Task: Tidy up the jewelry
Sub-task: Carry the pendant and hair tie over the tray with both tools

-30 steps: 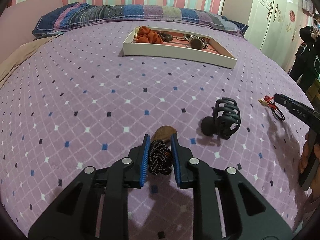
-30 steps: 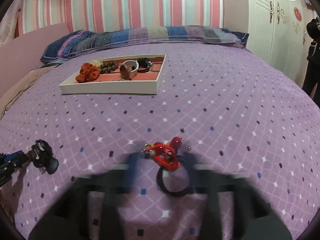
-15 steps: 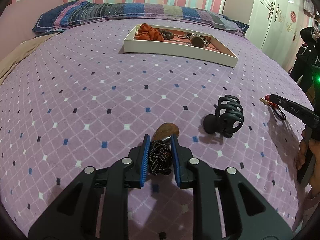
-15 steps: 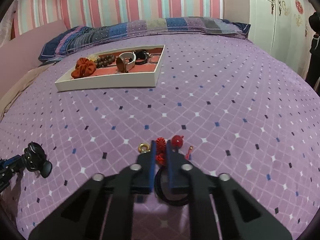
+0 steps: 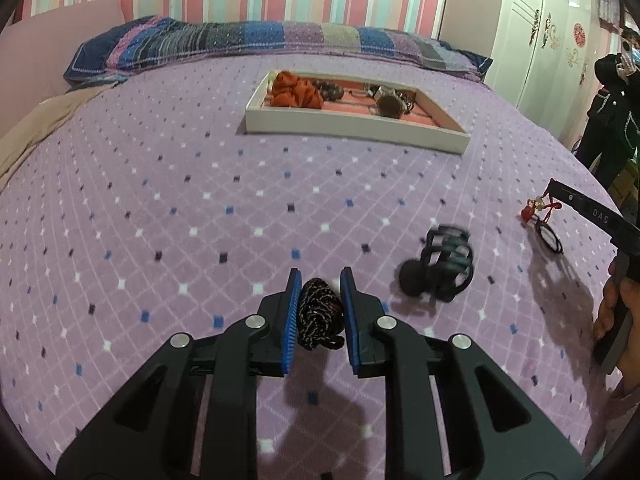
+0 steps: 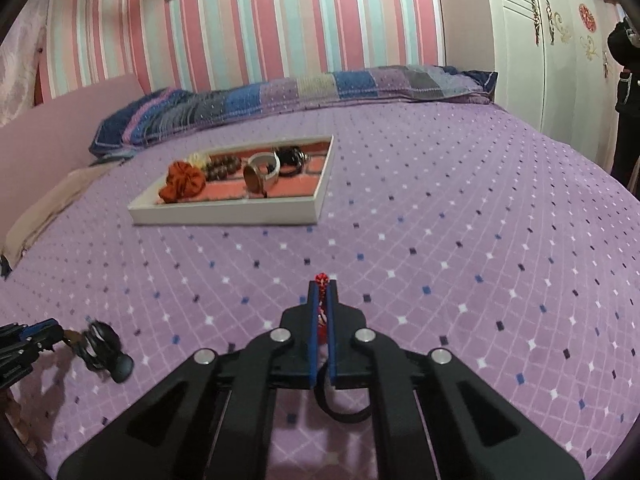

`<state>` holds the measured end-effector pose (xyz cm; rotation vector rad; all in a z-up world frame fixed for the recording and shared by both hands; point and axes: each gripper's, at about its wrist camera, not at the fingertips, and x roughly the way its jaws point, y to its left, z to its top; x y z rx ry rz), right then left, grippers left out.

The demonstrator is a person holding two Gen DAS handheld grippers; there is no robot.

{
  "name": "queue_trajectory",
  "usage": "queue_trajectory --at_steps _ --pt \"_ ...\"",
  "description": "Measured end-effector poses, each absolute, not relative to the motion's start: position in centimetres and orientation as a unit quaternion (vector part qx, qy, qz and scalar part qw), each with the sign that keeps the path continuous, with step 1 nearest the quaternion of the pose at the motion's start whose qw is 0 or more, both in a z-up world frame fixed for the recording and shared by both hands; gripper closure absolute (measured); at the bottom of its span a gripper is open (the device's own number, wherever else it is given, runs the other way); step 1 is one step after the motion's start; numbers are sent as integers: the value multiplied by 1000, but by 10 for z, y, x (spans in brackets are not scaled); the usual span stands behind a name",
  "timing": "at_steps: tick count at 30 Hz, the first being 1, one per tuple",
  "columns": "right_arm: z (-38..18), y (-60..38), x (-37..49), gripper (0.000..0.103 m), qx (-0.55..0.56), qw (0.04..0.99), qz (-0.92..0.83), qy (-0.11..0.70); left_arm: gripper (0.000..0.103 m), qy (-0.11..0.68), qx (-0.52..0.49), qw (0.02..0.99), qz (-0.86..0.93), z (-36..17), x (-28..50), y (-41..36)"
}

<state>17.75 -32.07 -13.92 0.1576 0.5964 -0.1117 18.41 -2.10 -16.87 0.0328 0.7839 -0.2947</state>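
Note:
My left gripper [image 5: 320,282] is shut on a black braided cord [image 5: 318,312], held a little above the purple bedspread. A black hair claw [image 5: 444,276] lies on the bed just to its right. My right gripper [image 6: 322,286] is shut on a red knotted charm [image 6: 321,279]; its black elastic loop [image 6: 344,414] hangs below the fingers. The left wrist view shows that charm [image 5: 536,210] at the right gripper's tip [image 5: 554,192], off the bed. The white tray [image 6: 224,214] with a pink lining stands further back, holding an orange scrunchie [image 6: 182,184], dark beads and a watch.
A long patchwork pillow [image 5: 280,38] lies behind the tray along the striped wall. A white wardrobe [image 5: 536,40] stands at the right, with a person [image 5: 612,96] beside it. A hand [image 5: 616,308] holds the right gripper's handle. Bedspread stretches between grippers and tray.
My right gripper has shut on the red charm and raised it off the bed. My left gripper has risen with the black cord; the brown piece beyond its tips is now hidden.

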Motion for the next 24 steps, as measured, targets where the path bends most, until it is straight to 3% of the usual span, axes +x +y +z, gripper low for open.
queue_trajectory --at_steps 9,15,24 --pt "-109 -317 198 100 89 960 -57 259 85 334 18 930 -154 -120 221 -33" --pt "-92 -306 245 100 101 965 -52 236 85 295 25 941 -165 -81 287 -63" --pt "-98 -297 335 100 119 961 -45 244 85 312 11 932 -182 -85 389 -103"
